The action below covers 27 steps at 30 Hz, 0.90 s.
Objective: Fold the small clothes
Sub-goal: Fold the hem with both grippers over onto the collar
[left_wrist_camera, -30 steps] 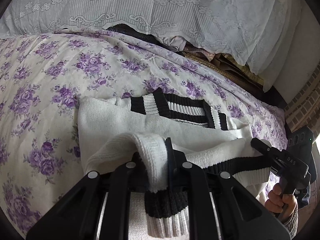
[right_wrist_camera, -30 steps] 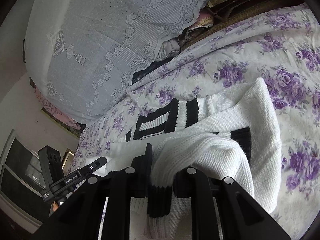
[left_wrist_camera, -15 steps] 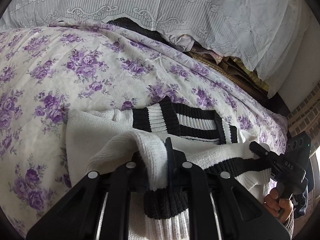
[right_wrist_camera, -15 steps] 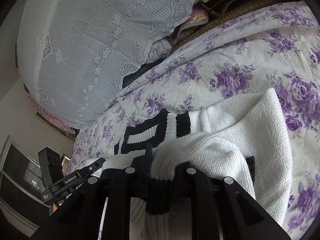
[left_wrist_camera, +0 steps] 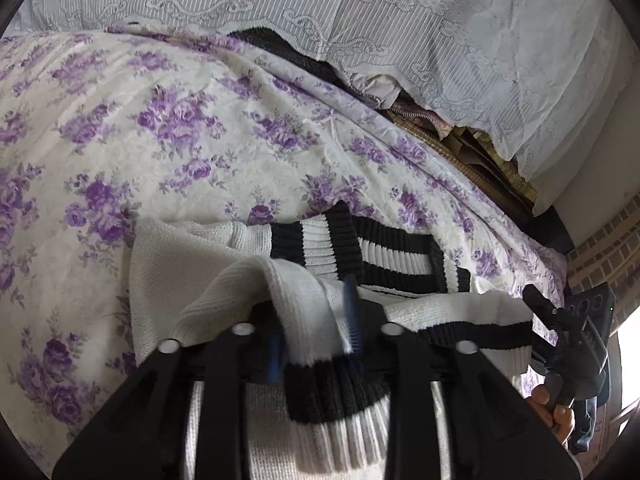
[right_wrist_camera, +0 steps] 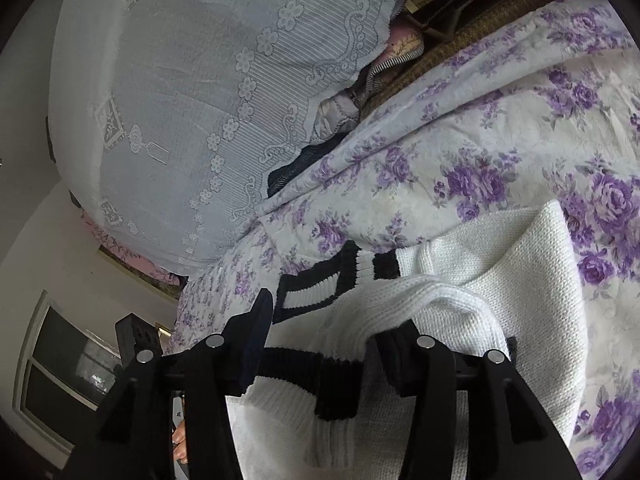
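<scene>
My left gripper (left_wrist_camera: pixel 316 336) is letting go: its jaws are opening, with a white knit fold of the sweater (left_wrist_camera: pixel 192 264) draped between them and no longer pinched, the black cuff band hanging just below. My right gripper (right_wrist_camera: pixel 320 340) is doing the same, its jaws opening wide with the sweater's ribbed hem lying loose in the gap. Just ahead of both claws the sweater lies bunched on the floral bedspread (left_wrist_camera: pixel 168 128), its black-and-white striped collar (left_wrist_camera: pixel 384 252) beyond the fingertips. Out to the right of my left claw I see the other gripper, and the hand (left_wrist_camera: pixel 554 412) holding it. Further out, past the bedspread's far edge, a white lace cover (right_wrist_camera: pixel 192 92) drapes over piled things.
</scene>
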Tool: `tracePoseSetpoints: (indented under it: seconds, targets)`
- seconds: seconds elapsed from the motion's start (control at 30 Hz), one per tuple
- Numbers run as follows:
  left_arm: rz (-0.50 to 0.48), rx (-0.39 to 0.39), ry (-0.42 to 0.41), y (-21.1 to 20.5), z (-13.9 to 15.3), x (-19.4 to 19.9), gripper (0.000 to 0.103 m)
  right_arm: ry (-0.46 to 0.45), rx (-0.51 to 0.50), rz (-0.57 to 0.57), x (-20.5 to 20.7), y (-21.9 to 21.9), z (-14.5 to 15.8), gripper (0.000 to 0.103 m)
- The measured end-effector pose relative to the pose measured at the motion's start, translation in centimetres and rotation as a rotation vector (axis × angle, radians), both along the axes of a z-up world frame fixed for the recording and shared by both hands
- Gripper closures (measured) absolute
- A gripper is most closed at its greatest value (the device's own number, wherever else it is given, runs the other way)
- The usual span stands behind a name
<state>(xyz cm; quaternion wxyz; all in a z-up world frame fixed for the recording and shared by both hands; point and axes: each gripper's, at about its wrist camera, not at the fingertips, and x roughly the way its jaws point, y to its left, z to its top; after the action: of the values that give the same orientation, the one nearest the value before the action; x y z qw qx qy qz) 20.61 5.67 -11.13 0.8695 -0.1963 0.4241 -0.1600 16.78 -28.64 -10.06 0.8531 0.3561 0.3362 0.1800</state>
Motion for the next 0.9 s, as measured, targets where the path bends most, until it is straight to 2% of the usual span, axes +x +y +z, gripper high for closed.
tracePoseSetpoints:
  seconds: [0.1, 0.2, 0.33, 0.4, 0.47, 0.53, 0.6, 0.67, 0.77, 0.8, 0.9]
  targets:
    - [-0.002, -0.033, -0.047, 0.2, 1.6, -0.9, 0.045, -0.04, 0.025, -0.001, -0.4, -0.4, 0.9, 0.048]
    - [0.011, -0.061, -0.074, 0.4, 2.5, -1.0, 0.034, -0.052, 0.08, -0.006, -0.1, -1.2, 1.0, 0.04]
    - [0.048, -0.063, -0.004, 0.8, 0.9, 0.6, 0.033, -0.007, 0.103, -0.07, 0.9, -2.8, -0.5, 0.038]
    - [0.056, -0.113, 0.063, 1.5, -0.6, 1.7, 0.033, 0.033, 0.15, -0.094, 1.2, -3.8, -1.6, 0.039]
    - [0.064, -0.19, 0.093, 2.6, -1.4, 2.0, 0.033, 0.052, 0.193, -0.107, 1.2, -4.5, -2.3, 0.04]
    - [0.071, -0.243, 0.088, 3.3, -0.8, 1.7, 0.033, 0.043, 0.153, -0.105, 1.0, -4.0, -1.7, 0.04]
    - [0.081, -0.262, 0.044, 3.9, 0.1, 1.0, 0.033, 0.01, 0.069, -0.105, 0.7, -3.1, -0.7, 0.04]
    - [0.113, -0.25, 0.0, 4.5, 1.0, 0.5, 0.032, -0.025, 0.025, -0.097, 0.6, -2.5, 0.0, 0.04]
    - [0.214, -0.13, -0.047, 5.2, 2.2, -0.3, 0.02, -0.014, 0.022, -0.079, 0.6, -2.6, 0.3, 0.039]
    - [0.205, -0.117, -0.041, 5.2, 2.4, -0.4, 0.02, 0.01, 0.036, -0.069, 0.6, -2.8, 0.1, 0.039]
    - [0.119, -0.154, -0.007, 5.0, 2.4, -0.6, 0.02, 0.034, 0.051, -0.035, -0.3, -3.0, 0.2, 0.039]
